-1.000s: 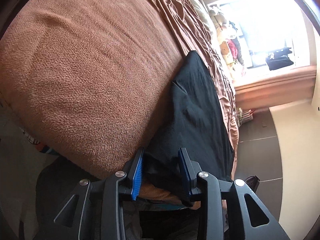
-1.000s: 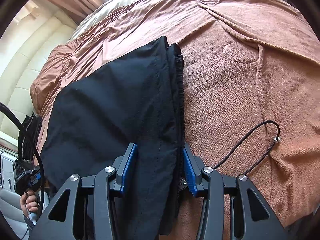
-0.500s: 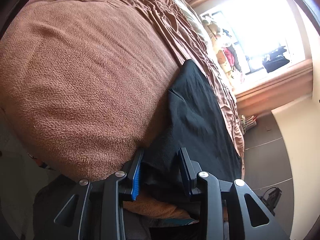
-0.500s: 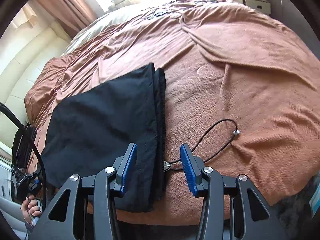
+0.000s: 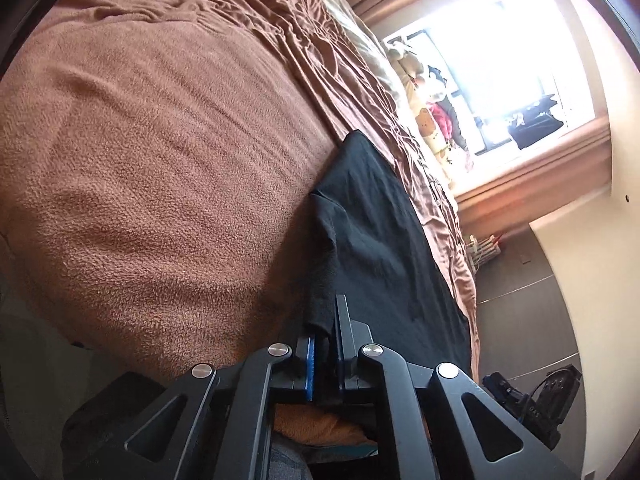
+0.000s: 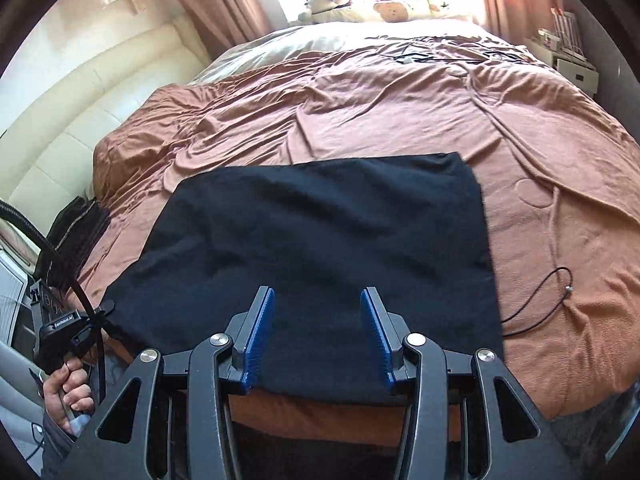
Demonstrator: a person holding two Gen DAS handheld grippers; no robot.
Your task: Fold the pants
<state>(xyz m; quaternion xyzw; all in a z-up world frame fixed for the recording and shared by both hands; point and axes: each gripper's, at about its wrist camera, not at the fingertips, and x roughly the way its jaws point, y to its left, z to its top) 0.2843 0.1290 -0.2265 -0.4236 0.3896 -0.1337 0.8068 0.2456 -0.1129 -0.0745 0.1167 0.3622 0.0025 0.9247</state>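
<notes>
The black pants [image 6: 320,240] lie flat on the near part of the bed [image 6: 400,104], already folded into a neat square. The left gripper [image 5: 325,354] pinches their near left corner (maybe one more fold to go). The right gripper [image 6: 318,336] hangs spread wide, holding nothing.

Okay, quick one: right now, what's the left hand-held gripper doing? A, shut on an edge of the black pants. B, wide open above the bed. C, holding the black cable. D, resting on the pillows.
A: the left hand-held gripper has its jaws closed together with an edge of the black pants pinched between them.
</notes>
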